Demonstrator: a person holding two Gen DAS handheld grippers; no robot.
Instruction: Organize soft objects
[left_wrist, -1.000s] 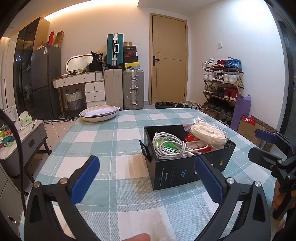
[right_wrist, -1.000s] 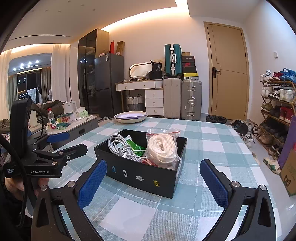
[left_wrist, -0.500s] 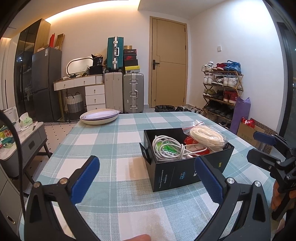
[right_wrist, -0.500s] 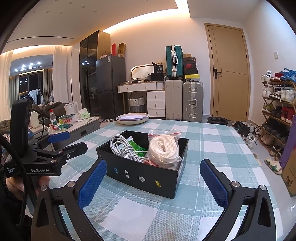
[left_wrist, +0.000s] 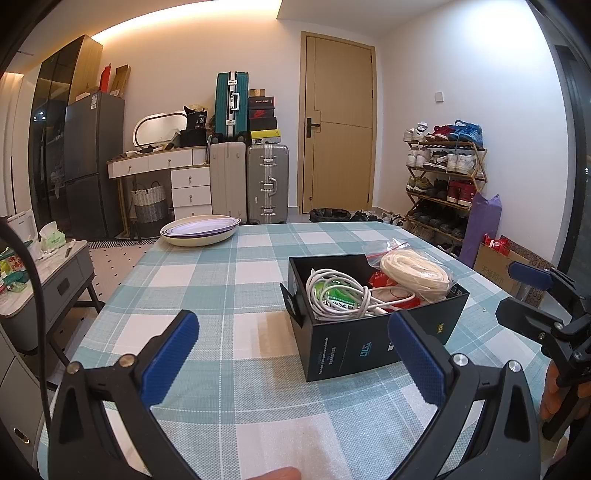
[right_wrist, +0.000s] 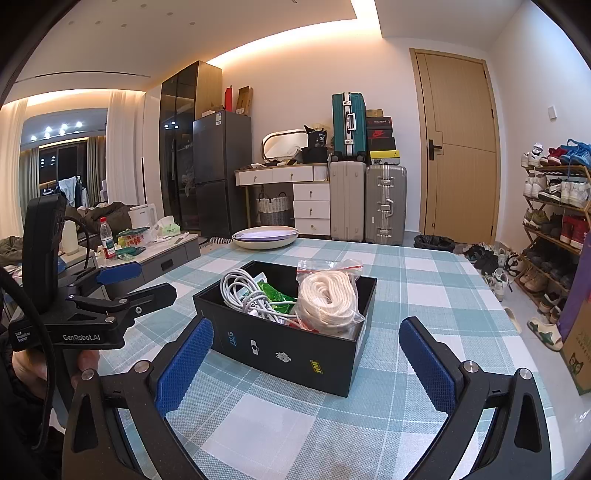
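Both tools are held above the teal-and-white checked tablecloth (left_wrist: 236, 354), short of the work. The left gripper (left_wrist: 291, 356) has its blue-padded jaws spread wide and holds nothing. The right gripper (right_wrist: 304, 360) is likewise wide open and empty.

The open black cardboard box (right_wrist: 295, 347) sits ahead of both, offset right of the left gripper and centred before the right one. Inside it lie a tangled white cable (right_wrist: 245, 295), a green packet (right_wrist: 277, 295) and a bagged coil of white cord (right_wrist: 330, 299), the bag rising above the rim.

Judged risks: the cable loops interlock with neighbouring items, so lifting one may drag others out; the slick plastic bag may slip from the pads; the light box may slide or tip if a jaw catches its wall.
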